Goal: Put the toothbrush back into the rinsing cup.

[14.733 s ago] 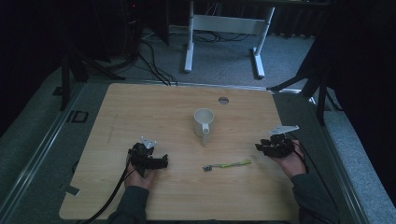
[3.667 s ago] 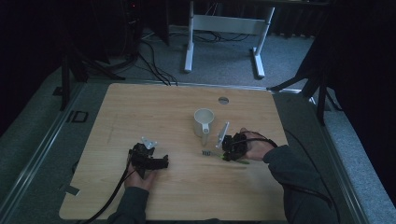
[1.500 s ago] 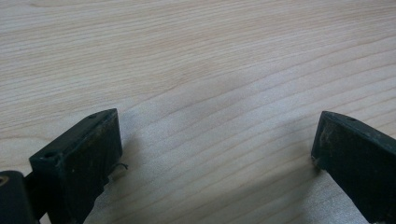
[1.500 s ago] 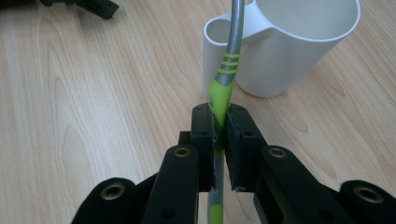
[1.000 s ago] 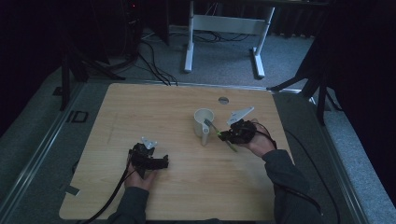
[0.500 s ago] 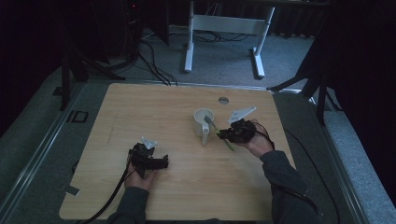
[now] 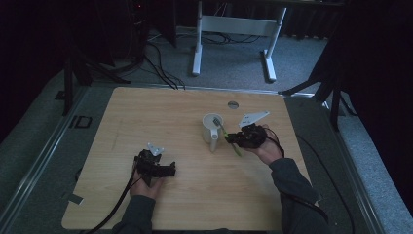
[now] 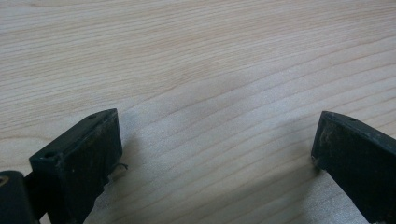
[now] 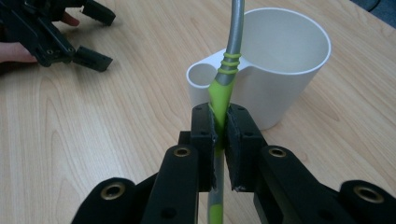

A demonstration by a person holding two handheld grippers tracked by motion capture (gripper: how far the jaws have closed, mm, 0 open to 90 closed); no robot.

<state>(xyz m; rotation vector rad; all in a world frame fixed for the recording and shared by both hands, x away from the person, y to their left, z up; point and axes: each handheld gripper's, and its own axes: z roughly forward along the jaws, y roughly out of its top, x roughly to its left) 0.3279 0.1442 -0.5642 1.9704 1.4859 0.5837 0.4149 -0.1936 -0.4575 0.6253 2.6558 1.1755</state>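
Note:
A white mug (image 7: 212, 127) (image 9: 275, 70) with a loop handle stands upright near the middle of the wooden table (image 7: 146, 117). My right gripper (image 7: 233, 138) (image 9: 219, 116) is shut on the green handle of a fork (image 7: 229, 138) (image 9: 220, 93). The fork's grey metal end (image 7: 217, 125) rises over the mug's rim, tilted toward the mug. My left gripper (image 7: 168, 169) (image 8: 215, 154) rests on the table at the front left, open, with bare wood between its fingers.
A small round grommet (image 7: 233, 104) sits in the table near its far edge. A white desk frame (image 7: 234, 34) stands on the carpet beyond the table. Cables (image 7: 160, 58) trail on the floor at the far left.
Since the earliest frame my right gripper picked the fork up off the table and carried it left to the mug. Over the last second it has shifted slightly. The left gripper stayed still.

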